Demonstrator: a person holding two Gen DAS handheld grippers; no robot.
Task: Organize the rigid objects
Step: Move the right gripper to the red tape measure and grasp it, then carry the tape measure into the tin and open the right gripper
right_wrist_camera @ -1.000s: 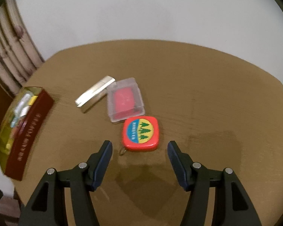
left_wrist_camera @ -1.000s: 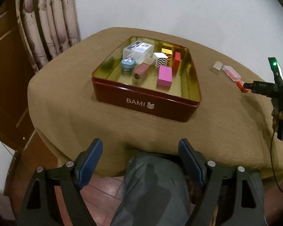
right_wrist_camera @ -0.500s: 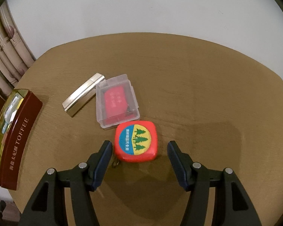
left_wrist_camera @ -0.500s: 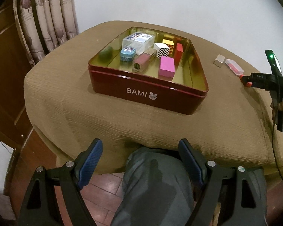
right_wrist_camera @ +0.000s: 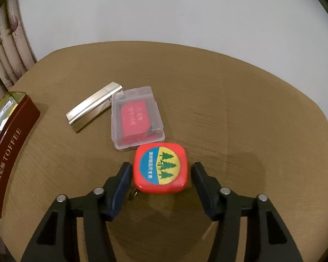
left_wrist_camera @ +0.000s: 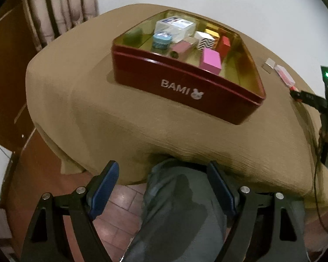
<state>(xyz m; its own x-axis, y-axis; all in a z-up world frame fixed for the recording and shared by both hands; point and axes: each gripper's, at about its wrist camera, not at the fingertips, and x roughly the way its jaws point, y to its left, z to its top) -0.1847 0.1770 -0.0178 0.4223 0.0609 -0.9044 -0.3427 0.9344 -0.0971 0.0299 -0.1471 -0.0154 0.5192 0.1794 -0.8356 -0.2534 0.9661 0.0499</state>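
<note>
- My right gripper is angled down at the bench, and the red tape measure lies flat between its jaws.
- Those jaws are closing. The left pad looks to be at the case's edge; a narrow gap shows on the right side, so I record no grip.
- Just beyond the tape measure, a clear plastic case with a red insert touches or nearly touches its far edge. A silver metal bar lies beside that case, on its left.
- My left gripper hangs off the near edge of the bench, above a grey-trousered leg. Its jaws stand wide apart and hold nothing.
- The red tin, marked BAMI, sits on the bench with its lid off. Inside I see a pink box, a zigzag-patterned box, a clear lidded container and a small blue tin, among others.
- In the left view, the right gripper shows at the far right edge, well apart from the tin.
</note>
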